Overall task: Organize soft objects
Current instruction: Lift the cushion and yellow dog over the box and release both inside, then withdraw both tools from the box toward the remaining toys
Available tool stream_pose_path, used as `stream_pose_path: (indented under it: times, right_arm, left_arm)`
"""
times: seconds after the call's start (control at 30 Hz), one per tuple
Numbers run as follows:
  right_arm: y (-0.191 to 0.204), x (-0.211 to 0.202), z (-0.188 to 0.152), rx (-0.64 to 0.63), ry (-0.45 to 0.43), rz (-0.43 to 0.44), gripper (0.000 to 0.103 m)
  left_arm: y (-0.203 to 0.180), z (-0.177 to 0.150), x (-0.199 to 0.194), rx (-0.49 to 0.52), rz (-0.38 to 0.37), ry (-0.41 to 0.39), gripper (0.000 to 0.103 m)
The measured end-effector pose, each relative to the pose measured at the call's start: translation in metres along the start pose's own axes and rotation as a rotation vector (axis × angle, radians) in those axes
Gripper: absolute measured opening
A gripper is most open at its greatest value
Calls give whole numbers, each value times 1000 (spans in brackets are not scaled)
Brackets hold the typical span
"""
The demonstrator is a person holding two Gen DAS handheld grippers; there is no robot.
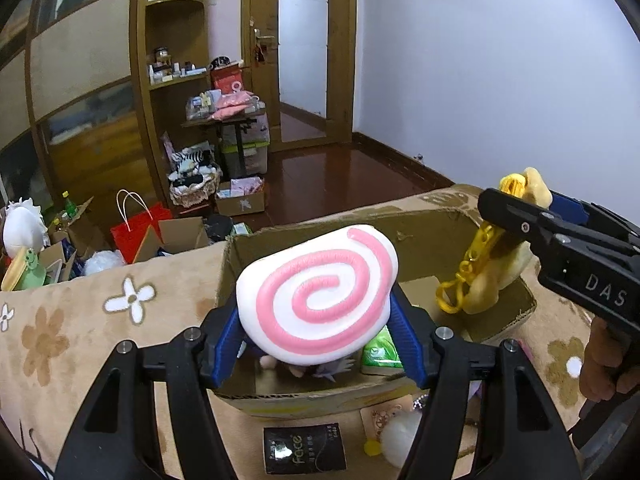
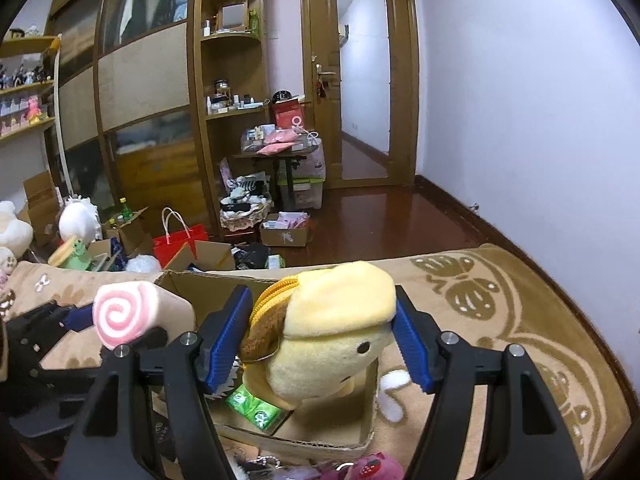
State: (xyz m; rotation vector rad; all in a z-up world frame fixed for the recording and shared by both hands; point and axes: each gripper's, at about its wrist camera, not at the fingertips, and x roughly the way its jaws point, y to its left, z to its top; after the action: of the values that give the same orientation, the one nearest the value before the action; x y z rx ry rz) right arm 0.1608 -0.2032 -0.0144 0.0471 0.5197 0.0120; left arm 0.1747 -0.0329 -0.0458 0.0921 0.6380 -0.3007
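My left gripper (image 1: 316, 320) is shut on a white soft toy with a pink swirl (image 1: 320, 292) and holds it above an open cardboard box (image 1: 304, 398). It also shows in the right wrist view (image 2: 120, 316). My right gripper (image 2: 322, 332) is shut on a yellow plush dog with a yellow chain (image 2: 332, 328), also over the box (image 2: 296, 440). From the left wrist view the dog (image 1: 500, 268) hangs at the box's right side. A green packet (image 1: 380, 354) and a small figure lie inside the box.
The box sits on a beige flowered blanket (image 1: 80, 328). A black "face" packet (image 1: 304, 450), a white pompom (image 1: 400, 436) and a pink strawberry plush (image 2: 372, 468) lie in front of it. Beyond the edge are floor clutter, a red bag (image 1: 136, 232) and shelves.
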Motion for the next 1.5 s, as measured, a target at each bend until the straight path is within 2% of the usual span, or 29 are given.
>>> stream_pose_path:
  times: [0.2, 0.3, 0.37, 0.47, 0.7, 0.77, 1.0, 1.3, 1.5]
  right_arm:
    - [-4, 11, -5, 25, 45, 34, 75]
    - [-4, 14, -5, 30, 62, 48, 75]
    - [-5, 14, -6, 29, 67, 56, 85]
    - [-6, 13, -8, 30, 60, 61, 87]
    - [-7, 8, -9, 46, 77, 63, 100]
    - [-7, 5, -9, 44, 79, 65, 103]
    - [-6, -16, -12, 30, 76, 54, 103]
    - [-7, -55, -13, 16, 48, -11, 103]
    - [-16, -72, -16, 40, 99, -101, 103]
  left_arm:
    - [0, -3, 10, 2, 13, 48, 72]
    - [0, -4, 10, 9, 40, 49, 79]
    - [0, -3, 6, 12, 41, 31, 87]
    - [2, -3, 2, 13, 43, 18, 91]
    - [2, -8, -8, 21, 76, 29, 92]
    - [2, -9, -14, 25, 77, 27, 97]
    - [1, -14, -31, 16, 95, 57, 99]
    - [10, -24, -69, -21, 113, 62, 99]
    - [11, -30, -90, -21, 133, 58, 99]
